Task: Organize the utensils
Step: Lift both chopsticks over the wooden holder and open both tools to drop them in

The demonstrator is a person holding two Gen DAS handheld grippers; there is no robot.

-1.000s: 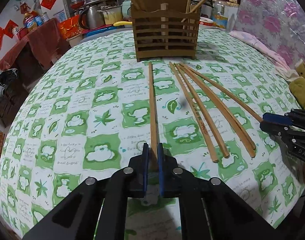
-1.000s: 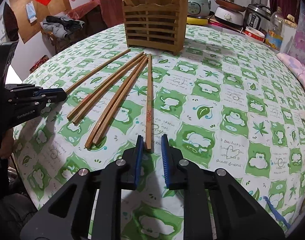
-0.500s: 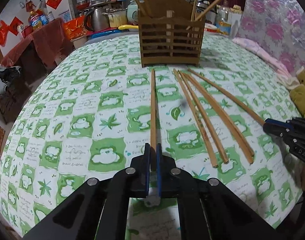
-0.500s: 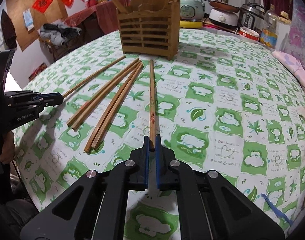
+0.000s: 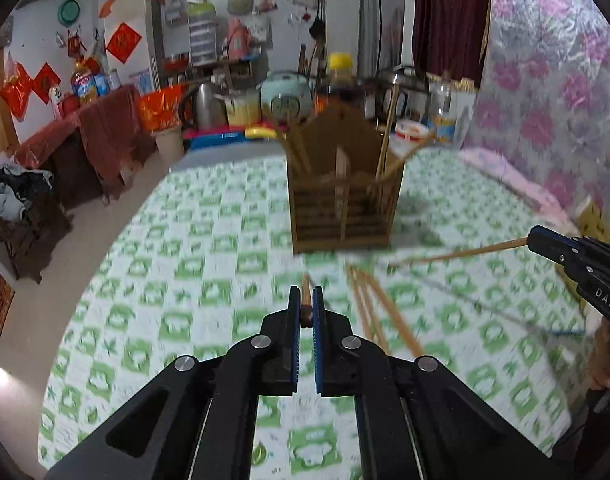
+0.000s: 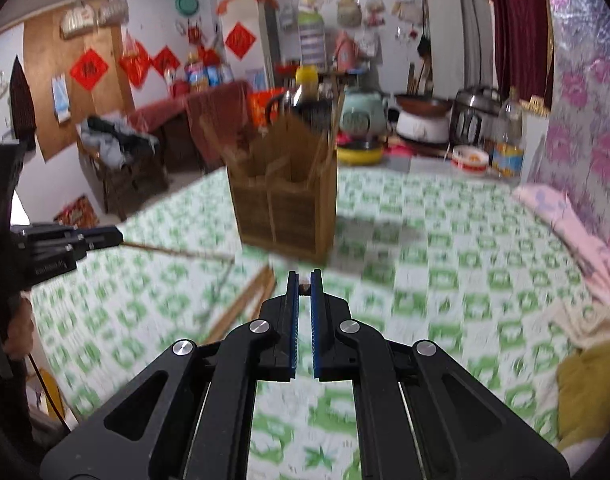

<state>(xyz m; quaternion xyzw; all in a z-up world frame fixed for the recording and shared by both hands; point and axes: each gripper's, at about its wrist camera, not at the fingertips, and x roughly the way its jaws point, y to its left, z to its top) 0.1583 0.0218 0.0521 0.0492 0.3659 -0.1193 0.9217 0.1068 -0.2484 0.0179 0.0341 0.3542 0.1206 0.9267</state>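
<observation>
The wooden holder [image 5: 345, 184] stands ahead on my table [image 5: 209, 280]. Both grippers — left [image 5: 304, 308], right [image 6: 304, 288] — are pinched nearly closed, each on one chopstick's [image 5: 305, 300] end. I'd worry the long sticks swing and miss the slots — loose ones [image 5: 381, 312] remain.

Left gripper [image 5: 304, 300]: matte black angular linkage arms, round silver pivot screws, blue ribbed pads [image 5: 294, 336] lining inner finger faces. Right gripper [image 6: 304, 284]: same black frame, silver screws, blue ribbed pads. White "DAS" lettering on right gripper's side in left wrist view. Bare-skinned hand [image 5: 607, 356] below it
</observation>
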